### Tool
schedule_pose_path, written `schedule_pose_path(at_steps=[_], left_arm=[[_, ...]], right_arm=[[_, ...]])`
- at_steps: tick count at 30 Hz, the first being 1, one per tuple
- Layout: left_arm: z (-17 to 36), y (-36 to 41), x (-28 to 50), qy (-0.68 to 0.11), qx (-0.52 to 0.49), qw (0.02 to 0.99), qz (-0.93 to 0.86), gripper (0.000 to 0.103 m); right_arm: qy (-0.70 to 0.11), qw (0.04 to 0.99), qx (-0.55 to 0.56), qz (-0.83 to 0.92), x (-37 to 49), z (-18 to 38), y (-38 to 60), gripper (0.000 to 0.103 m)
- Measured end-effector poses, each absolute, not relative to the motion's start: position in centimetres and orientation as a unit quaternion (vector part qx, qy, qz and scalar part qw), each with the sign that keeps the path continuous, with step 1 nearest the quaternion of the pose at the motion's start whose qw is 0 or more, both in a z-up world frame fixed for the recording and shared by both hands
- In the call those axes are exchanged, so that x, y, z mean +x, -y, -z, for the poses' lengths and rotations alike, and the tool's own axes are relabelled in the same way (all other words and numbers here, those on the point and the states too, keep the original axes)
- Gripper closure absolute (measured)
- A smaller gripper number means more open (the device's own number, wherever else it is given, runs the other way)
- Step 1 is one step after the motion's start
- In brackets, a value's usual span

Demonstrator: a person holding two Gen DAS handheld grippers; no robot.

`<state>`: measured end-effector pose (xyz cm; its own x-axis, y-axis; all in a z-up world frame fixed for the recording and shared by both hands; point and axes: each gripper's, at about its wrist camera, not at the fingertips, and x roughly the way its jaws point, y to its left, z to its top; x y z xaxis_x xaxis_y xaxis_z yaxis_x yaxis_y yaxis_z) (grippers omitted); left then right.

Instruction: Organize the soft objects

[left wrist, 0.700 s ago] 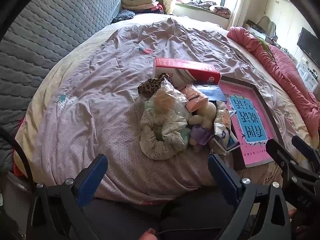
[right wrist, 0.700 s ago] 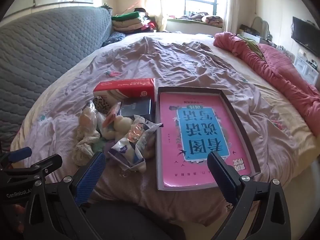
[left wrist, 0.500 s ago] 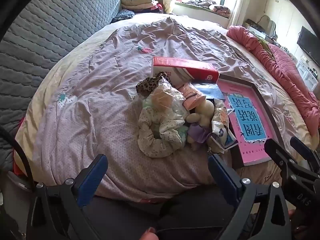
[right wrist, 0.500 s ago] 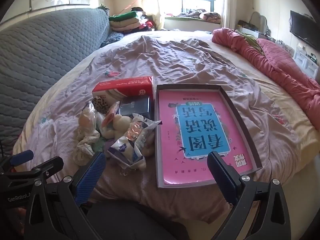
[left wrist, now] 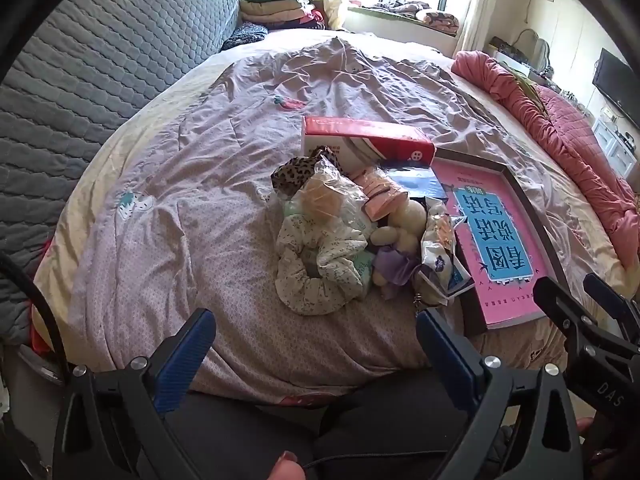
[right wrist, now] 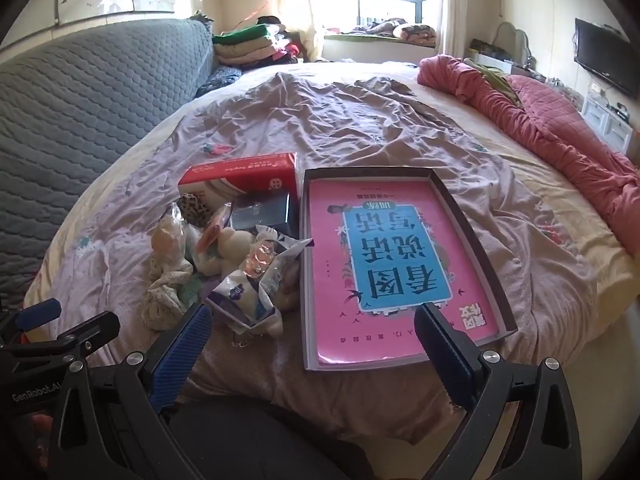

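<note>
Nothing sorted yet, by the look of it. Left gripper (left wrist: 312, 340) and right gripper (right wrist: 312, 336) both hang over the near edge of the bed (left wrist: 200, 200), jaws wide apart, nothing between them.

The soft objects lie in one pile (left wrist: 352, 236): floral scrunchie (left wrist: 316, 280), plush toy (left wrist: 404, 228), leopard scrunchie (left wrist: 296, 170), crinkly packets (right wrist: 256, 284). The pile sits just left of the tray (right wrist: 472, 236), which holds only a pink book (right wrist: 384, 264).

Remaining: all the sorting, judging from this layout.
</note>
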<state>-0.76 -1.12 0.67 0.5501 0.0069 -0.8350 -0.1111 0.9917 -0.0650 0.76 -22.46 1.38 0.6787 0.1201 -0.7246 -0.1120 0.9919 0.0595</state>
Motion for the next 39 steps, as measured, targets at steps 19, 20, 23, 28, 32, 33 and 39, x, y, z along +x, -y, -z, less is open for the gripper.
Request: schedule_pose_path(at_steps=[19,20,23,28,32,33,39], left_arm=[[-0.77,1.39,-0.86,-0.474,-0.051,0.878,-0.028,0.002],[-0.8,1.38,-0.88,-0.474,-0.051,0.879,-0.029,0.002],[-0.82,1.39,-0.88,-0.473,-0.052,0.879,-0.029,0.002],[-0.82,1.52,-0.83,-0.474,-0.051,0.879,-0.028,0.002],[-0.77,1.53,-0.82,-0.475,-0.05,0.878,-0.029,0.002],[-0.75,1.55,-0.83,-0.475,-0.05,0.878,-0.029,0.002],[-0.79,1.59,-0.96,-0.474,-0.051,0.879,-0.028,0.002]], right_arm=[[-0.398,0.915,0.003,-0.064,0.77,-1.28,22.19,0.002],[-0.398,0.915,0.002,-0.064,0.76,-1.29,22.21,0.002],[-0.397,0.916,0.002,-0.061,0.75,-1.24,22.27,0.002],[-0.4,0.915,0.001,-0.059,0.76,-1.26,22.29,0.002],[-0.403,0.914,-0.002,-0.056,0.84,-1.19,22.22,0.002],[-0.403,0.914,-0.002,-0.056,0.85,-1.18,22.22,0.002],[-0.403,0.913,0.0,-0.057,0.9,-1.18,22.39,0.002]])
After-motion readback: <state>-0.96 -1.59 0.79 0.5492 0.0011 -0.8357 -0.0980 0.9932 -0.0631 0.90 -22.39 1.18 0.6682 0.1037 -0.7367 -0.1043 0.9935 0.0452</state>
